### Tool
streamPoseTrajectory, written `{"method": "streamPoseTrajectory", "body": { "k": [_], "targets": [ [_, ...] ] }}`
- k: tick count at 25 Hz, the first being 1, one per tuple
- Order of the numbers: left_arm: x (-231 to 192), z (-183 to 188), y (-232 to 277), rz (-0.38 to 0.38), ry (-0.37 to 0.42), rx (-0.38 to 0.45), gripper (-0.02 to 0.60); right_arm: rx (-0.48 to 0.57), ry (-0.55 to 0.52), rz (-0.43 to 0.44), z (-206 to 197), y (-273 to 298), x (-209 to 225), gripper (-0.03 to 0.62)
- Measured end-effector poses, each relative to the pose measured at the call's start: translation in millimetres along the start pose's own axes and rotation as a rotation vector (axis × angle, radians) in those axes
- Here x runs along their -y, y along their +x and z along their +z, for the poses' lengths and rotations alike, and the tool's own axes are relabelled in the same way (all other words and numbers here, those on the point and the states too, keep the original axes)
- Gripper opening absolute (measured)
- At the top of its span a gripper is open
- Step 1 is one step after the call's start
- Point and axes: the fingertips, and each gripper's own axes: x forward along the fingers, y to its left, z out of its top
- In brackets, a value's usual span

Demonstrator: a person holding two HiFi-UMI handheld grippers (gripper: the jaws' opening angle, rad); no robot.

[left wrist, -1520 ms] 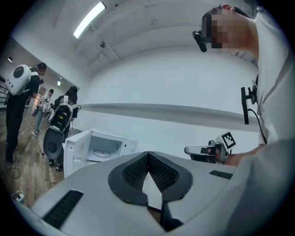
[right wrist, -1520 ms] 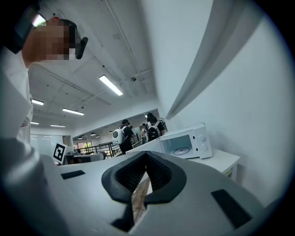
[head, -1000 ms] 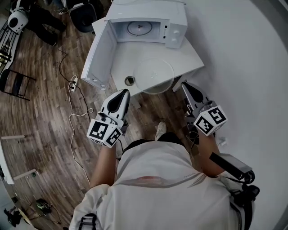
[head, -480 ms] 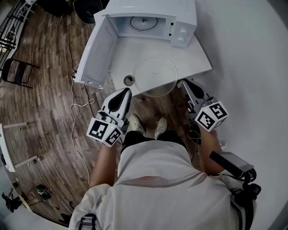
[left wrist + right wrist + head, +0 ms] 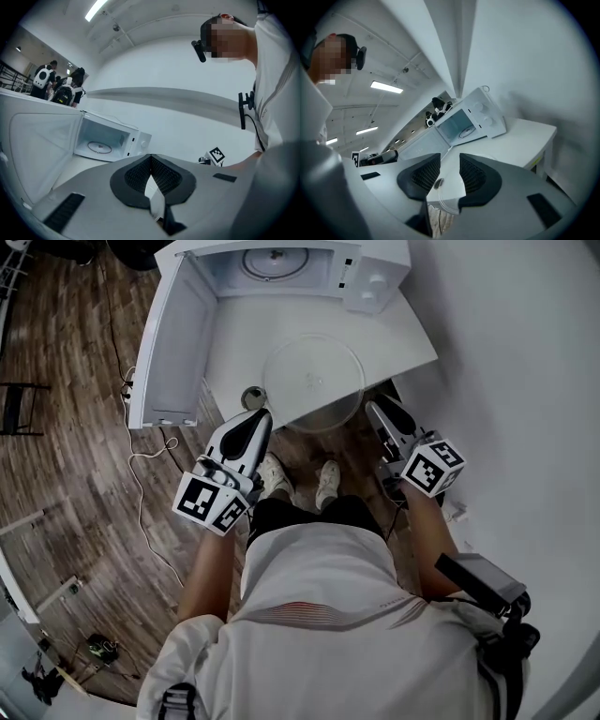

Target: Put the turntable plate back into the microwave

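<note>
The clear glass turntable plate lies flat on the white table, overhanging its front edge. Behind it stands the white microwave with its door swung open to the left and the roller ring on its floor. My left gripper hovers at the table's front edge, left of the plate, shut and holding nothing. My right gripper hangs just off the plate's right front rim. Its jaws are opening, and the plate's rim shows beyond the gap, not between the pads.
A small dark round part sits on the table beside the left gripper's tip. The open door juts over the wooden floor, where a cable trails. A white wall closes the right side. The person's feet stand under the table edge.
The person has stepped closer to the table. Both grippers have sunk and advanced to the plate's front rim. The right gripper has rolled and its jaws have parted.
</note>
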Motion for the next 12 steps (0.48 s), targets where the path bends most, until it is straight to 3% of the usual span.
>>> {"method": "streamPoseTrajectory", "body": {
  "k": [6, 9, 12],
  "targets": [
    [-4, -7, -4, 0.012, -0.018, -0.033, 0.009, -0.083, 0.247, -0.087, -53, 5, 53, 0.241],
    [-13, -23, -6, 0.034, -0.035, -0.056, 0.009, -0.14, 0.363, -0.121, -104, 14, 85, 0.249],
    [-20, -33, -10, 0.056, -0.049, -0.075, 0.009, -0.202, 0.43, -0.102, -142, 27, 89, 0.249]
  ]
}}
